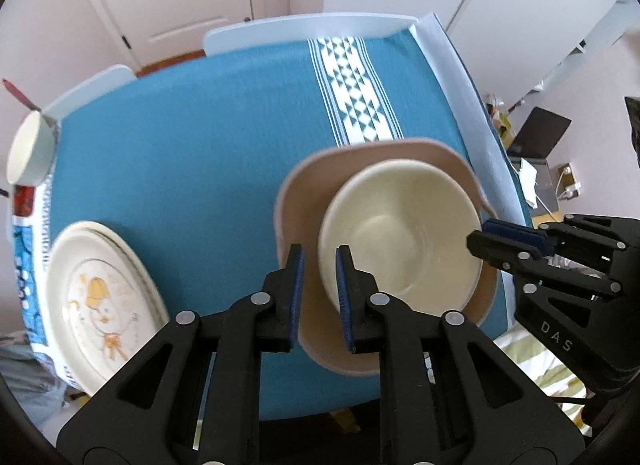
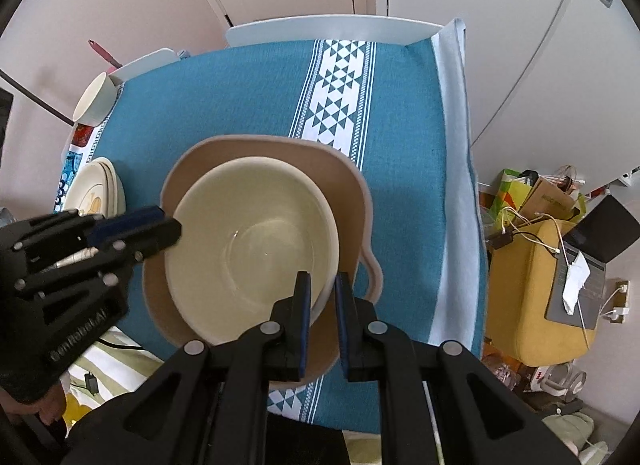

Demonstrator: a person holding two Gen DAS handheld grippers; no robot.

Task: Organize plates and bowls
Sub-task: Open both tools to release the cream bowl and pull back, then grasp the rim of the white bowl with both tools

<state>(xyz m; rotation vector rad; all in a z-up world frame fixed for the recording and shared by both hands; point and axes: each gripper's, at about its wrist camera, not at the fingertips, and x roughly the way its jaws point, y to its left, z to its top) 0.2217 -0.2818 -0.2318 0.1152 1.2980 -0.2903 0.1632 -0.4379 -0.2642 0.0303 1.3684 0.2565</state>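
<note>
Small table under a teal tablecloth (image 1: 192, 153) with a white patterned stripe, set in a pale room with white doors behind.

Centre of both views: a cream bowl (image 2: 256, 241) nested inside a tan dish (image 2: 352, 193) of squarish, wavy outline, near the table's front edge. Clamped on the bowl's rim at lower centre of the left wrist view, the left gripper (image 1: 319, 297), one pad outside the bowl wall, the other inside. Gripped likewise on the opposite rim, at lower centre of the right wrist view, the right gripper (image 2: 320, 317), one finger inside the bowl, the other between bowl and dish.

Lower left of the left wrist view: a stack of cream plates (image 1: 100, 305), the top one bearing a yellow cartoon figure, close to the table's edge and well apart from the bowl. Upper left: a white cup (image 1: 30, 153) at the far corner, a pink handle (image 1: 16, 95) sticking up beside it.

Right side of the right wrist view, off the table: a yellow case (image 2: 536, 289) with cables, bags and a laptop (image 2: 600, 249).
</note>
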